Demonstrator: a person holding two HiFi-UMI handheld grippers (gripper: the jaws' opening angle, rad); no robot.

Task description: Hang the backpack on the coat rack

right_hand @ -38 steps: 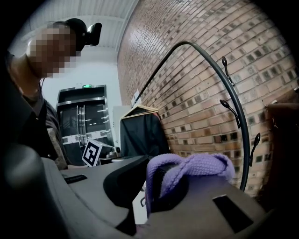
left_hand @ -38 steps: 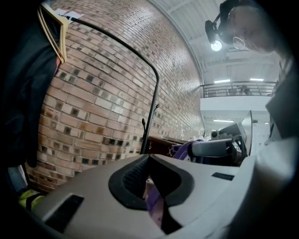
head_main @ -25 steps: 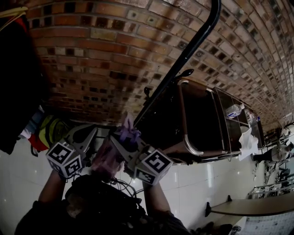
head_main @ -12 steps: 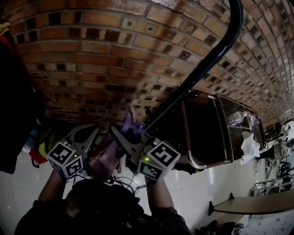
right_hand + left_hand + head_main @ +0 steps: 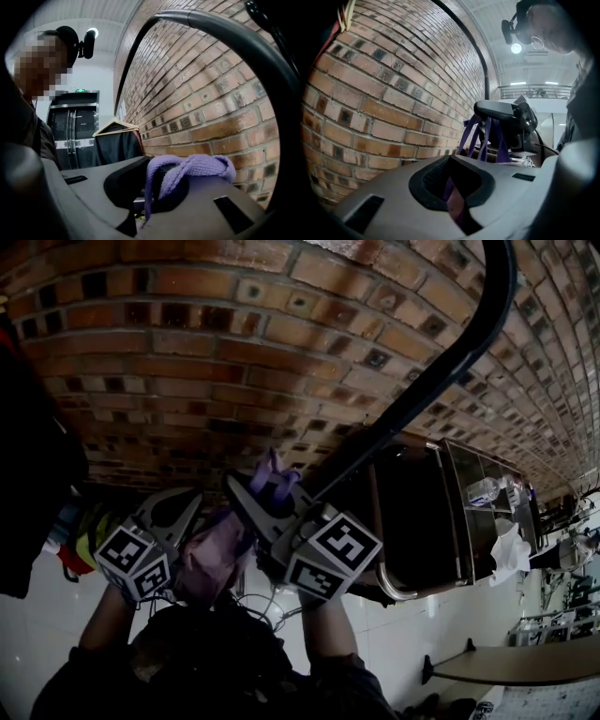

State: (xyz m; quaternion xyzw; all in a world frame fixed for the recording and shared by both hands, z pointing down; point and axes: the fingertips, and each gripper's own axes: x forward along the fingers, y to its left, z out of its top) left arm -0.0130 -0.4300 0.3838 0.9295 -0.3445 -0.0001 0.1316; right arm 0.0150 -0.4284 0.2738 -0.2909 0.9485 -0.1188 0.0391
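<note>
Hooking the backpack strap (image 5: 197, 166), clamped tight in left tool (image 5: 452, 187) and right tool (image 5: 145, 199), over the coat rack (image 5: 441, 371) was judged to need a level lift.

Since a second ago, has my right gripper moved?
Yes. The right gripper, shut on the backpack strap, has moved up the head view: the strap now overlaps the brick wall, where before it sat at the wall's foot.

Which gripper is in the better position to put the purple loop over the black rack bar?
Right, probably. The right gripper is shut on the purple loop, which stands up beside the black rack bar. The left gripper grips another strap, farther from it.
</note>
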